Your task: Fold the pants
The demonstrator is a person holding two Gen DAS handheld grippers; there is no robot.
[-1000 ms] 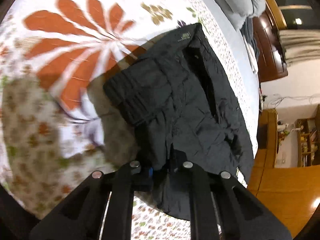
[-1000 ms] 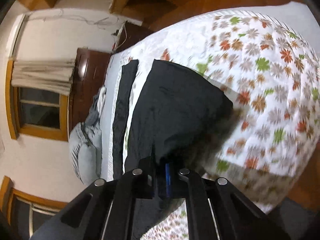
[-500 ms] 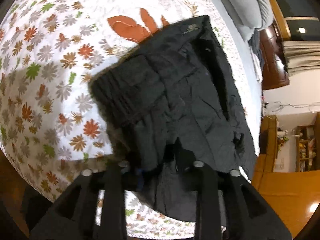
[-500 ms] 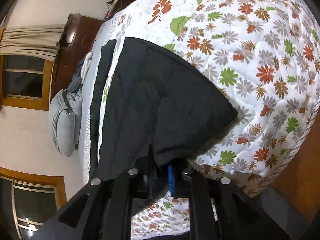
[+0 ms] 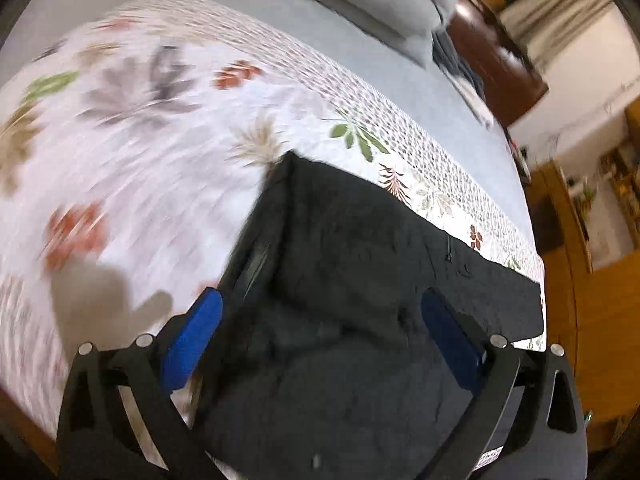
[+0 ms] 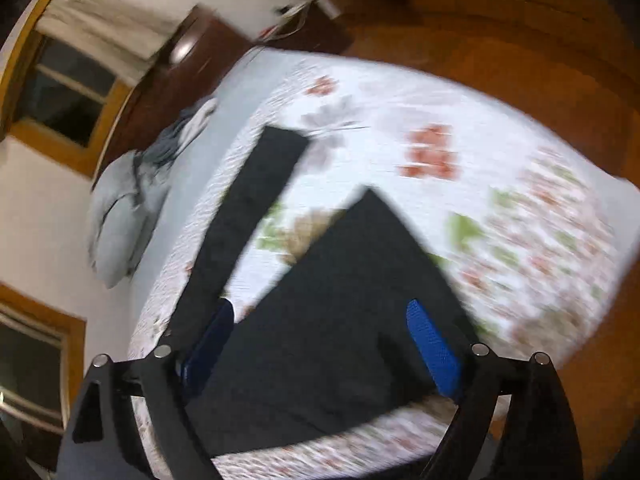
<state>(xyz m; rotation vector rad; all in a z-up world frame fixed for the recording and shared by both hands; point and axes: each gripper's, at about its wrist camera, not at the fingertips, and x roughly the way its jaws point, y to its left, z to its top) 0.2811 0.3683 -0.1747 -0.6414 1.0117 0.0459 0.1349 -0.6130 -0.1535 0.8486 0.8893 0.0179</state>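
The black pants (image 5: 352, 280) lie folded on the floral bedspread (image 5: 132, 152). My left gripper (image 5: 320, 312) is open just above them, its blue pads (image 5: 192, 336) spread wide on either side of the cloth and holding nothing. In the right wrist view the pants (image 6: 344, 320) form a dark folded mass, with one narrow black strip (image 6: 256, 192) reaching toward the head of the bed. My right gripper (image 6: 320, 324) is also open and empty above the pants. Both views are motion-blurred.
Grey pillows (image 5: 380, 0) and a grey sheet (image 5: 440, 92) lie at the head of the bed. A dark wooden headboard (image 6: 192, 64) and a window (image 6: 64, 92) stand behind. The bed's edge meets the wooden floor (image 6: 520, 32) at the right.
Both grippers were shut on the pants and carrying them over the bed; both have now opened and let go, and the pants lie folded on the bedspread.
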